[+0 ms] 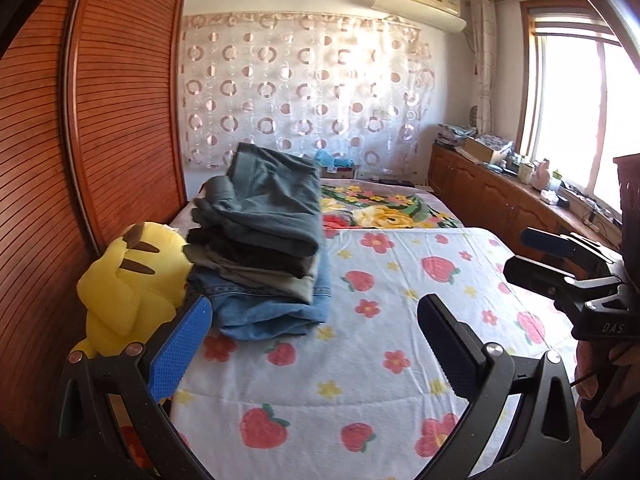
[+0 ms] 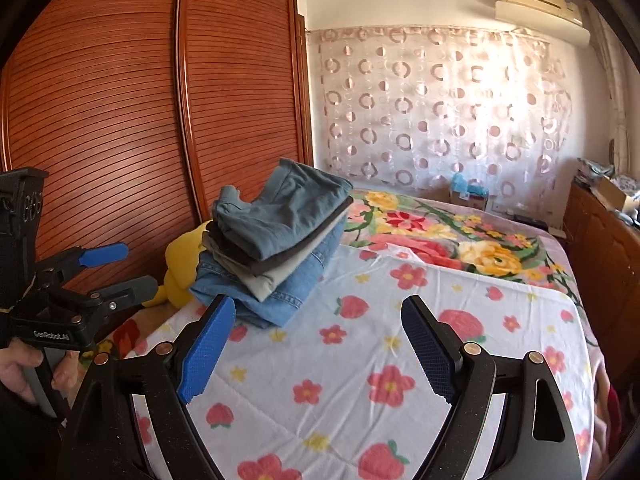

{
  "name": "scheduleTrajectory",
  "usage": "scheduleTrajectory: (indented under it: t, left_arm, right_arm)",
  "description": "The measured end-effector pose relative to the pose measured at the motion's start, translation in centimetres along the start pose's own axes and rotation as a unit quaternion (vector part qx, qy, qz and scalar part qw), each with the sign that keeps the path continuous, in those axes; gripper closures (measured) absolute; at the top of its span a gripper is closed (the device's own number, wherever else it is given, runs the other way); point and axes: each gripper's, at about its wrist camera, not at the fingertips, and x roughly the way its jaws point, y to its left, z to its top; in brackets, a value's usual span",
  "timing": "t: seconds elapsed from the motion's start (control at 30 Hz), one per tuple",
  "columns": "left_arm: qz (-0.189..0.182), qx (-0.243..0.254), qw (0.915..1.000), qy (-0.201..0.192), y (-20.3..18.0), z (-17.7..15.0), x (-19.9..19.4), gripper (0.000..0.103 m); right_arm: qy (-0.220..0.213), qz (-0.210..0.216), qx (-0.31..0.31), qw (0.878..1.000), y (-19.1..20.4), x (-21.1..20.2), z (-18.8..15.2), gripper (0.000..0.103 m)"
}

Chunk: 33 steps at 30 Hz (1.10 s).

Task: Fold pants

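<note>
Hovering over the strawberry-print blanket (image 2: 360,360), the left gripper (image 1: 316,344) and right gripper (image 2: 320,344) both have jaws spread wide with nothing in them, while the folded pants stack (image 2: 272,240) sits far left beside a yellow plush (image 1: 128,280).

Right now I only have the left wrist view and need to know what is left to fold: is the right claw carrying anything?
Observer: No. The right claw is open, and only the strawberry blanket shows between its pads.
Operator: How does my left claw look from outside?
Observer: In the right wrist view the left claw is open and empty, with a hand on its grip, in front of the wardrobe.
Operator: Any loose pants on the blanket's right side?
Observer: None visible there. Only the folded stack lies near the left edge.
</note>
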Motion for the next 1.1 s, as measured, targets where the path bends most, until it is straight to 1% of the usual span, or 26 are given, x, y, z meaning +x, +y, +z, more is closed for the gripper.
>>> scheduleTrajectory:
  t: [0.07, 0.17, 0.37, 0.47, 0.73, 0.87, 1.1]
  left_arm:
    - [-0.005, 0.003, 1.0000, 0.000, -0.8, 0.0, 0.1, 0.000]
    - [-0.017, 0.009, 0.9998, 0.002, -2.2, 0.0, 0.3, 0.000]
    - [-0.036, 0.021, 0.9991, 0.008, -5.0, -0.3, 0.9, 0.000]
    - [-0.043, 0.029, 0.9985, 0.015, -6.3, -0.5, 1.3, 0.000]
    - [-0.061, 0.044, 0.9969, 0.023, -9.1, -0.7, 2.0, 0.000]
    - [-0.067, 0.048, 0.9965, 0.014, -10.1, -0.1, 1.6, 0.000]
    - [-0.073, 0.051, 0.9960, -0.006, -10.9, 1.5, 0.3, 0.000]
  right_arm:
    - [0.001, -0.014, 0.004, 1.000, -0.3, -0.8, -0.5, 0.013]
    - [0.004, -0.015, 0.015, 1.000, -1.1, -1.7, -1.1, 0.009]
    - [-0.003, -0.045, 0.040, 0.998, -2.7, -3.7, -2.1, 0.008]
    - [-0.007, -0.066, 0.051, 0.996, -3.3, -4.6, -2.5, 0.008]
    - [-0.002, -0.112, 0.077, 0.991, -4.3, -6.2, -4.2, 0.008]
    - [-0.004, -0.130, 0.088, 0.988, -4.8, -6.8, -4.2, 0.008]
    - [-0.025, -0.147, 0.092, 0.984, -3.3, -7.7, -3.1, 0.008]
